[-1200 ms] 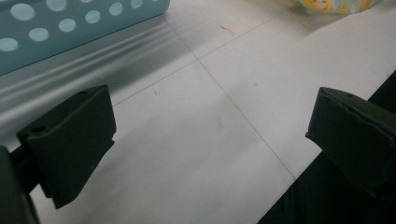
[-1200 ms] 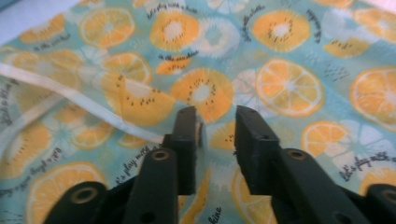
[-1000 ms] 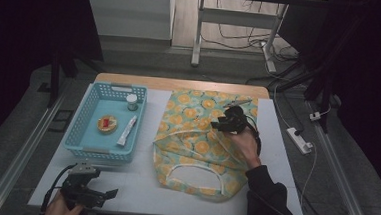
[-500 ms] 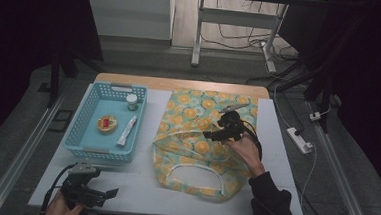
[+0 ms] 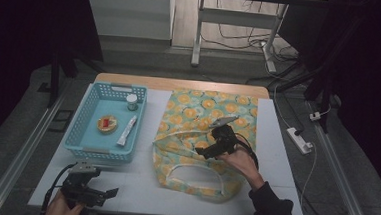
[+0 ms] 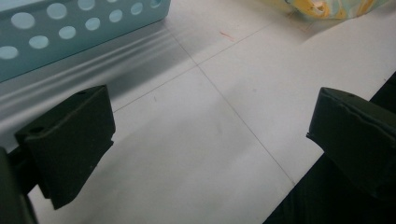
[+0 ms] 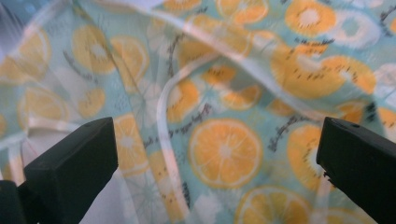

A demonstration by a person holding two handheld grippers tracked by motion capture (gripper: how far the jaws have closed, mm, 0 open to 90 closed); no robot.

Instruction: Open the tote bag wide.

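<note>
From the high view, the orange-print bag (image 5: 204, 138) lies flat across the right half of the table (image 5: 138, 184), its handle loop toward the near edge. The right gripper (image 5: 207, 149) hovers over the bag's left hem, likely to lift the top layer and open it. The left gripper (image 5: 104, 194) waits at the near left corner, below the blue basket (image 5: 83, 148).

In the left gripper view, the jaws stand wide apart over bare table.

In the right gripper view, the jaws gape empty above a white-trimmed fold (image 7: 163, 135).
</note>
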